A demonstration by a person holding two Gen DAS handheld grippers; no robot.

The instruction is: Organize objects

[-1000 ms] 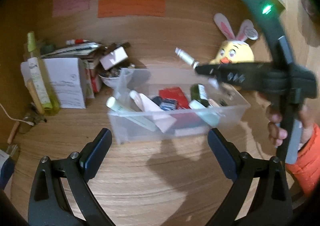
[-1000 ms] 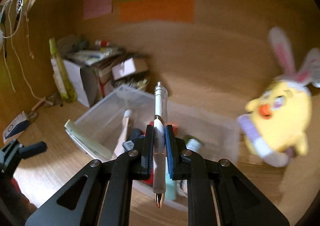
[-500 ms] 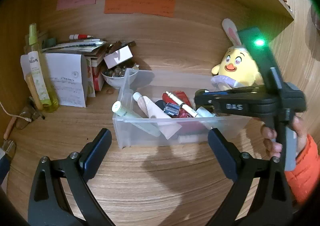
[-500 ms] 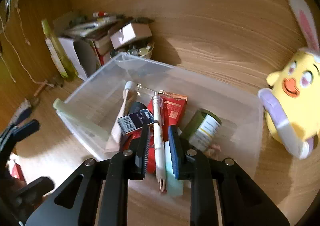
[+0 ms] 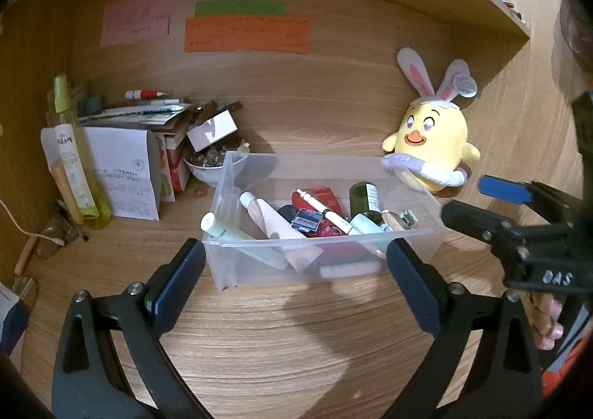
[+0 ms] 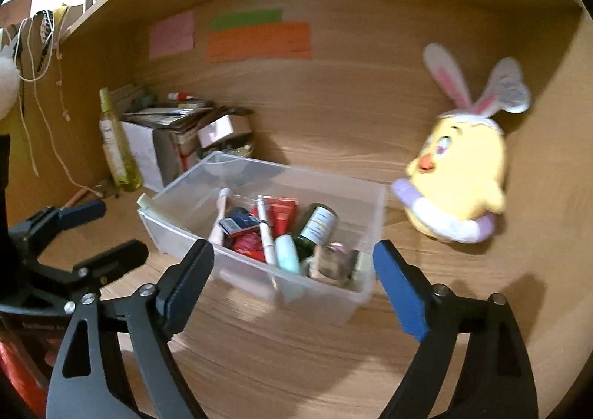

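Both grippers empty, fingers spread wide: left gripper (image 5: 294,267), right gripper (image 6: 292,278), each hovering at the near edge of the desk (image 5: 296,337). White pen (image 6: 266,230) lies inside the clear bin (image 5: 330,272) mid-desk, across a red packet (image 6: 283,213). Plush chick (image 5: 431,144) stands just beside the bin's far right corner.

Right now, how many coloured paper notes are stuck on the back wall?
3: a pink note on the left, a green strip to its right, and an orange note directly below the green one.
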